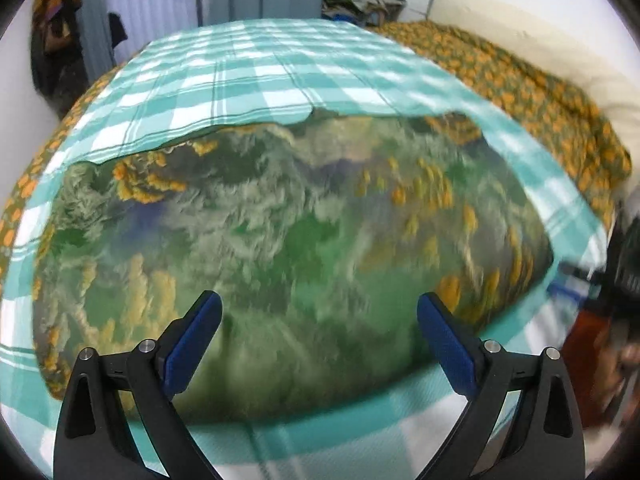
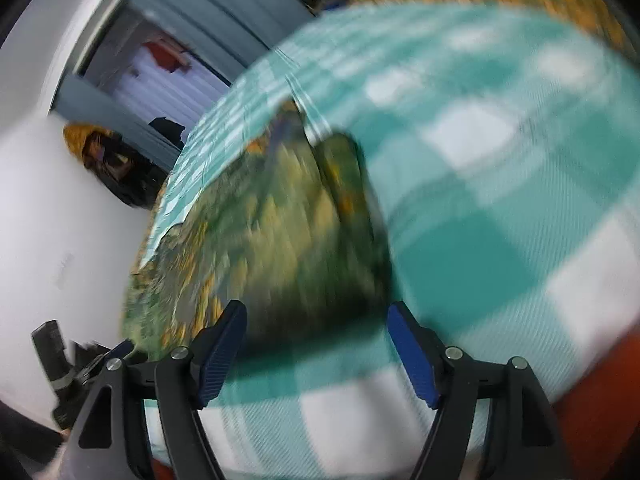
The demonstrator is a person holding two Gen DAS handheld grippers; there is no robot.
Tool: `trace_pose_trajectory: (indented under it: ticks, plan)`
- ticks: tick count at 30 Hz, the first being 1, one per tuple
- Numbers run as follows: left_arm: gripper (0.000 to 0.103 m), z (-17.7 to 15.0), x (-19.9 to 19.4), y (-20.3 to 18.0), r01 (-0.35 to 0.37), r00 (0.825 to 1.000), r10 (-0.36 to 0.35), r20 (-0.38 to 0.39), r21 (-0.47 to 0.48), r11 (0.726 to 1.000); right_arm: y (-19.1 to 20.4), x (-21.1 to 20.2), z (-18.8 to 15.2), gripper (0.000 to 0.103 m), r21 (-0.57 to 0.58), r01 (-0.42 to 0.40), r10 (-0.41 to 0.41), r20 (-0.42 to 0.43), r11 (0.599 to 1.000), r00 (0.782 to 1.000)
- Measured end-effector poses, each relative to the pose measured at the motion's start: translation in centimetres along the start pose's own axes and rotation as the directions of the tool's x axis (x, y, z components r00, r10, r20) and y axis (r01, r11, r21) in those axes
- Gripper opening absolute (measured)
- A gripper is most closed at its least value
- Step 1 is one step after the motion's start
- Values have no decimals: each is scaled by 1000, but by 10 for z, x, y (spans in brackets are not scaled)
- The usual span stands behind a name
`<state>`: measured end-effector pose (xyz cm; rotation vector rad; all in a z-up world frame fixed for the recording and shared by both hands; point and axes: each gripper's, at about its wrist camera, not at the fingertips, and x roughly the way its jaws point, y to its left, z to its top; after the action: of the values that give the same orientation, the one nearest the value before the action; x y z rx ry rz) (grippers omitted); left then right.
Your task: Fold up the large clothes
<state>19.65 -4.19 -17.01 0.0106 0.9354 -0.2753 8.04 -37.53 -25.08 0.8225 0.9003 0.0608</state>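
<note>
Green-and-orange cloth (image 1: 288,248) spread flat on checked sheet (image 1: 256,68), covering most of bed's near half. Left tongs (image 1: 318,314) spread wide above cloth's near edge, nothing between blue pads (image 1: 192,344), no contact visible. Right tongs (image 2: 316,322) likewise spread, empty, at cloth's near corner; cloth (image 2: 260,236) ahead and to the left, sheet (image 2: 500,200) to the right. Both views blurred.

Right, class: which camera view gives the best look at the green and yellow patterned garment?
The left wrist view: the garment lies spread across the checked cloth, its whole outline visible. The right wrist view shows the garment obliquely, heavily blurred.
</note>
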Motion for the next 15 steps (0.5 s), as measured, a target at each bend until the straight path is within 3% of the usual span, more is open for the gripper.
trace_pose_trajectory:
  ticks: [2, 5, 10, 12, 14, 15]
  plan:
    - [98, 6, 15, -3, 13, 1000, -13, -16, -7, 1000, -2, 15, 0, 75, 52, -50, 51, -27, 997, 998]
    - [98, 0, 41, -12, -30, 998, 32, -58, 43, 999, -4, 37, 6, 75, 121, -69, 73, -31, 990, 997]
    - [102, -13, 60, -16, -62, 996, 67, -54, 90, 994, -23, 58, 14, 75, 270, -127, 119, 46, 954, 992]
    - [102, -10, 56, -15, -47, 996, 53, -65, 88, 995, -26, 61, 17, 52, 261, -118, 109, 52, 958, 993]
    - [102, -4, 45, -15, -45, 995, 53, -84, 91, 995, -25, 58, 15, 44, 241, -123, 110, 68, 963, 992]
    - [97, 0, 37, -15, -55, 994, 63, -84, 91, 994, -19, 54, 15, 40, 201, -109, 95, 78, 973, 992]
